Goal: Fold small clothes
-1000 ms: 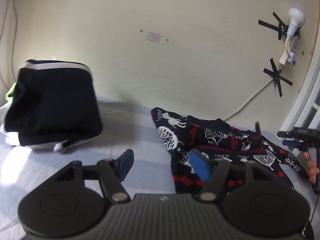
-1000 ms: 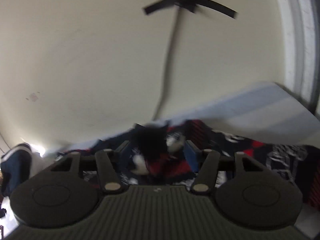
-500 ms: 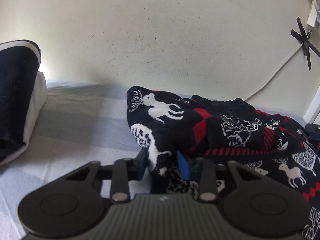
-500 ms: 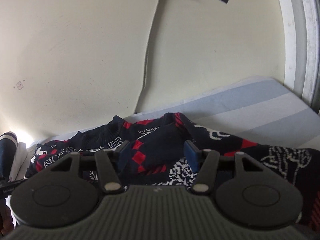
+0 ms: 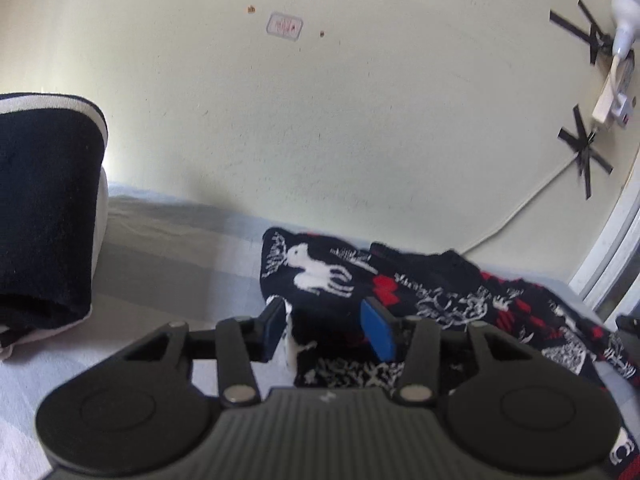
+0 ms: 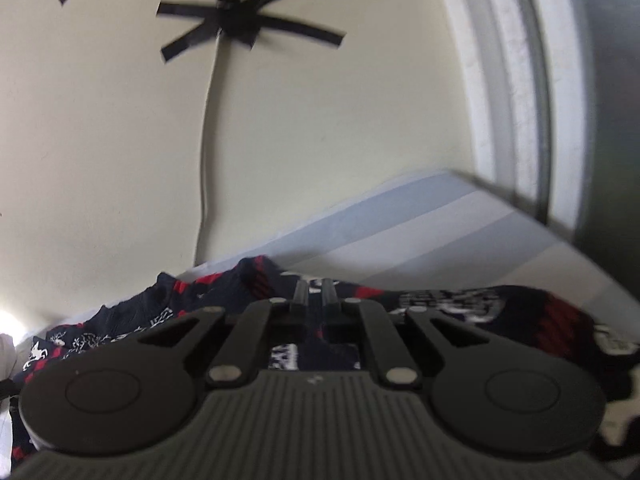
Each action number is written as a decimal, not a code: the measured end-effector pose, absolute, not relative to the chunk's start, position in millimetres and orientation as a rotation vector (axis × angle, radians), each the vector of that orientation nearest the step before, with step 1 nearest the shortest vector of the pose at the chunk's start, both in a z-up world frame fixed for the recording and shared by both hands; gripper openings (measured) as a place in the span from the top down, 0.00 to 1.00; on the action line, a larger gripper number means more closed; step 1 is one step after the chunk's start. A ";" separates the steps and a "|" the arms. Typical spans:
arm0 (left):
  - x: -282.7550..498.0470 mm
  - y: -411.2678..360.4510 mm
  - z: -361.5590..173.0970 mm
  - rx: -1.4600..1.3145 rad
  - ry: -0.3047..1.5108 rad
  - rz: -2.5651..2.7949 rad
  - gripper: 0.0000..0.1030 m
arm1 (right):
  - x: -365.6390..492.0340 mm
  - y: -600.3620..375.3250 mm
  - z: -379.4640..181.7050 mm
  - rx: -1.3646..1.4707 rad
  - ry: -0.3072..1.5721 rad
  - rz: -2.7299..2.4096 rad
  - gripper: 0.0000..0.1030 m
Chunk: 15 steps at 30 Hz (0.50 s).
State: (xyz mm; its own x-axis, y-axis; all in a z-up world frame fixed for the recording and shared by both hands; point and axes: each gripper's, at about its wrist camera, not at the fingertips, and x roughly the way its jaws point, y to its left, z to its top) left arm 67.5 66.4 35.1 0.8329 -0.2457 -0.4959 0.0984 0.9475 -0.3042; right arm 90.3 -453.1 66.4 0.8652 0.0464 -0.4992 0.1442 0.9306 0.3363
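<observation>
The left gripper [image 5: 326, 330] stands partly open, its jaws having just been widening, with a fold of the sweater [image 5: 440, 296] between the blue pads [image 5: 378, 334] — the near pad sits just beside the knit, and whether either pad presses on it is hard to tell. The sweater, dark with white deer and red diamonds, lies crumpled ahead of this gripper and off to its right on the striped sheet [image 5: 168, 264], its far right end cut off by the frame. To the left lies a dark folded garment [image 5: 44, 216] with a white band, its left part out of view. A white cable [image 5: 516, 212] runs along the wall behind, held by crossed black tape [image 5: 585, 147]. In the right wrist view the picture is blurred: the right gripper [image 6: 315, 294] has just been closing and its jaws stand nearly together, tips over the sweater [image 6: 520, 312]. A thin bit of cloth may lie between them, but the blur and the gripper body hide it — I cannot say whether anything is caught. The sweater spreads under and to both sides of this gripper, its near part covered by the black housing.
</observation>
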 end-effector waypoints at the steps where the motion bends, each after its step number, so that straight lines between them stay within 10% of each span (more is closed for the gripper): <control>1: 66.8 66.6 36.9 -0.293 0.545 -0.197 0.58 | 72.3 -463.3 71.2 0.371 0.508 -0.083 0.85; 15: 68.1 39.0 24.5 -0.193 0.571 -0.229 0.40 | -45.2 -487.1 45.7 -0.073 0.589 -0.389 0.59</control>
